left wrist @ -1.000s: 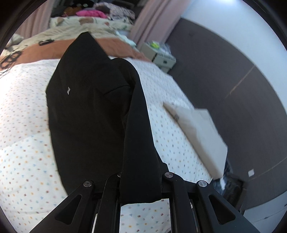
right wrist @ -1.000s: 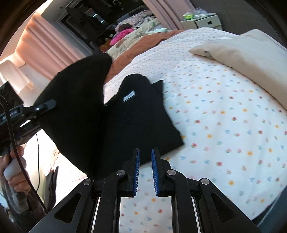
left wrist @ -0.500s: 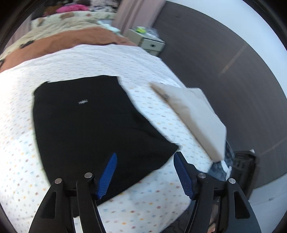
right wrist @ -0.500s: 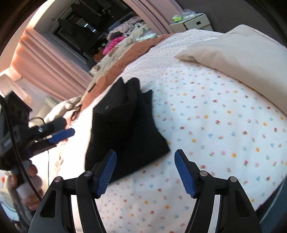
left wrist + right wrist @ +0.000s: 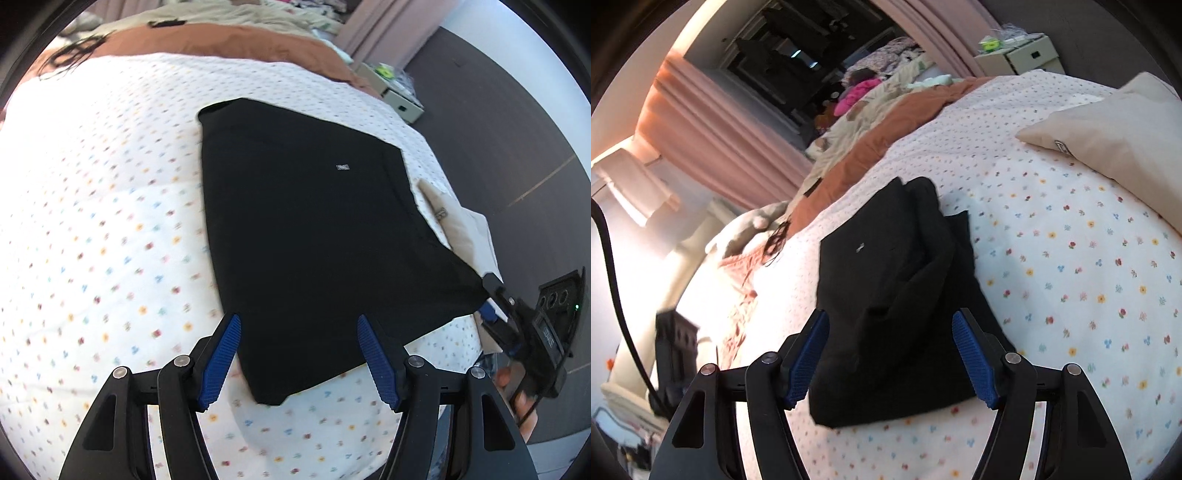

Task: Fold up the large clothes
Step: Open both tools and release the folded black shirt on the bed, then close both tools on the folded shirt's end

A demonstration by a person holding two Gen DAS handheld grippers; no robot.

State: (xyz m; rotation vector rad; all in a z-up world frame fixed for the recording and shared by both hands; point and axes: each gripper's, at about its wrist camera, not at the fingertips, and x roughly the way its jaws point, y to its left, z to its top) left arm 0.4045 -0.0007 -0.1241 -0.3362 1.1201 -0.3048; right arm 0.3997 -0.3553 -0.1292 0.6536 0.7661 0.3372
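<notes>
- Lying folded on the bed (image 5: 92, 221), the garment (image 5: 317, 236) fills centre frame in the left view; in the right view it sits centre-low, w/ a lumpy raised fold along its upper right side.
- Left gripper (image 5: 299, 354) has jaws spread wide, nothing between them, hovering over the garment's near edge at bottom centre.
- Right gripper (image 5: 890, 354) also spread wide and empty, above the near end of the garment (image 5: 886, 295). It shows too at right edge of the left view, close to the cloth's right corner; contact there can't be told.
- Handling, judged: soft, limp, light fabric; no stiffness, so it'll sag and drape when lifted. Stacked layers can slide apart if only the top one is pinched.
- Where to grip, judged: near corners, one per gripper, pinching through all layers at the edge, not mid-panel. Small white tag (image 5: 342, 167) marks the far half.
- Lumpy fold in right view prob needs smoothing before next fold.
- Pillow (image 5: 1115, 140) at upper right lies apart from the cloth in the right view.
</notes>
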